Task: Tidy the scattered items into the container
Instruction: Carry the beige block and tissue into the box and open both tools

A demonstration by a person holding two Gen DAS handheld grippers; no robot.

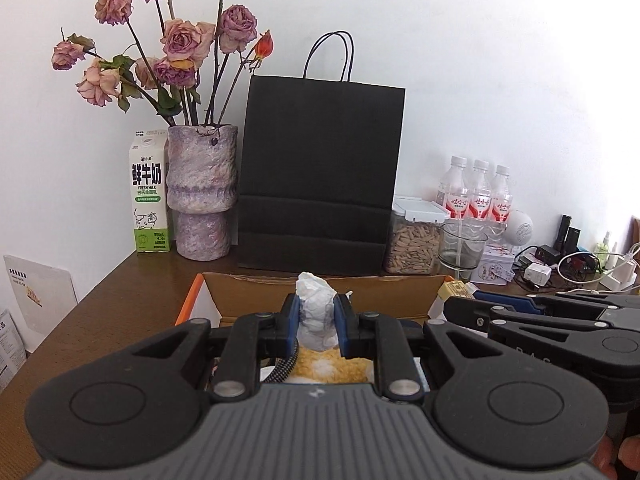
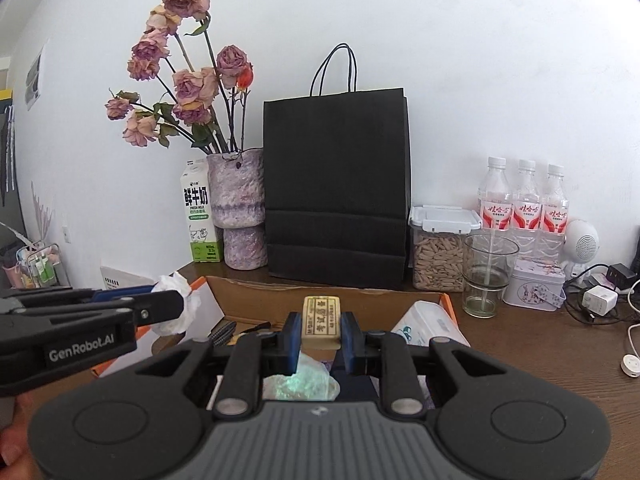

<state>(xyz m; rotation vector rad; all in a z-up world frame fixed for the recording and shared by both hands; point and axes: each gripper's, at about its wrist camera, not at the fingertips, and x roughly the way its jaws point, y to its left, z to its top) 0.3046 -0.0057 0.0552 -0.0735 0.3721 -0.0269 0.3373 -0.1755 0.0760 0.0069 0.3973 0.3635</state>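
My left gripper point(image 1: 317, 322) is shut on a crumpled white tissue point(image 1: 316, 312) and holds it over the open cardboard box point(image 1: 320, 292). The tissue also shows in the right wrist view point(image 2: 178, 304) at the left gripper's tip. My right gripper point(image 2: 321, 330) is shut on a small beige eraser point(image 2: 321, 322) with printed characters, also above the box point(image 2: 280, 300). Inside the box lie a yellow sponge-like item point(image 1: 340, 366), a braided cable point(image 1: 282, 368), a greenish packet point(image 2: 300, 384) and a white tissue pack point(image 2: 428, 322).
A black paper bag point(image 1: 320, 176), a vase of dried roses point(image 1: 200, 192) and a milk carton point(image 1: 149, 196) stand behind the box. To the right are a seed jar point(image 2: 438, 252), a glass point(image 2: 486, 276), three water bottles point(image 2: 524, 200), a tin point(image 2: 534, 288) and chargers with cables point(image 2: 600, 300).
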